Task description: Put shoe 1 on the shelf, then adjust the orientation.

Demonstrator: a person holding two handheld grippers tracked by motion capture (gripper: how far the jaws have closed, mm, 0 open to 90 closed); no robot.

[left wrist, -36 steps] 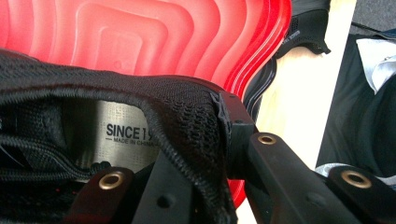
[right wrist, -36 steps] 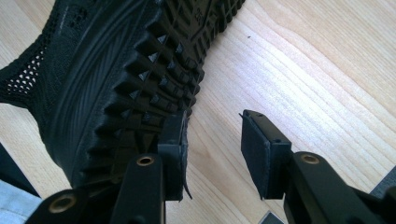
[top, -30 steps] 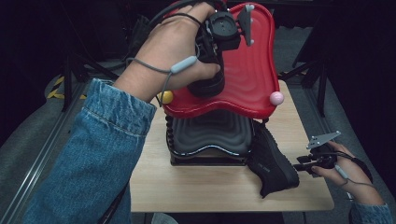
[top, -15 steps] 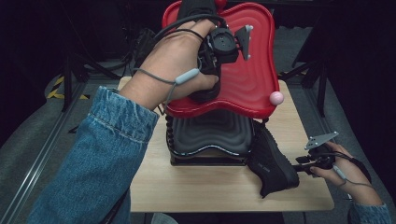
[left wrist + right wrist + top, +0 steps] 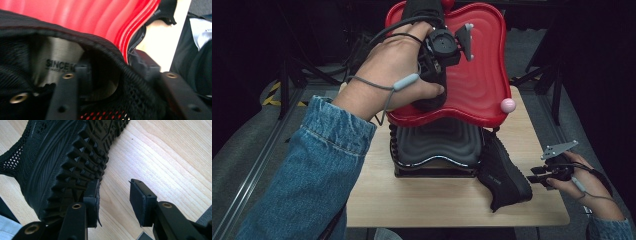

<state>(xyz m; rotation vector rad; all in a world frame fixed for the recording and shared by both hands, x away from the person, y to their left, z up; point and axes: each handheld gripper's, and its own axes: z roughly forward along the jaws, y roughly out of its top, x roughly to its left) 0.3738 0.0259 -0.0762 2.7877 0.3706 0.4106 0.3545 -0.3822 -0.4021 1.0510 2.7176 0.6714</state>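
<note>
A black shoe [image 5: 424, 12] lies on the red wavy tray [image 5: 482, 65] on top of a rack. My left gripper [image 5: 439, 55] is shut on its collar; in the left gripper view one jaw sits inside the shoe [image 5: 130, 92] and one outside, with the left gripper [image 5: 113, 72] straddling the rim. A second black shoe [image 5: 504, 175] leans on its side against the black lower tray [image 5: 437, 145]. My right gripper [image 5: 534, 179] stands open beside its sole. In the right gripper view the right gripper [image 5: 113, 195] has bare wood between its jaws, and the left jaw touches the treaded sole [image 5: 62, 157].
A pink ball [image 5: 508, 105] caps the red tray's near right corner. The rack stands on a small wooden table [image 5: 532, 140] with free surface at the front and right. Dark stands and a grey floor surround the table.
My left hand has carried the shoe farther back along the red tray, away from the person. The right gripper and the second shoe have stayed put.
</note>
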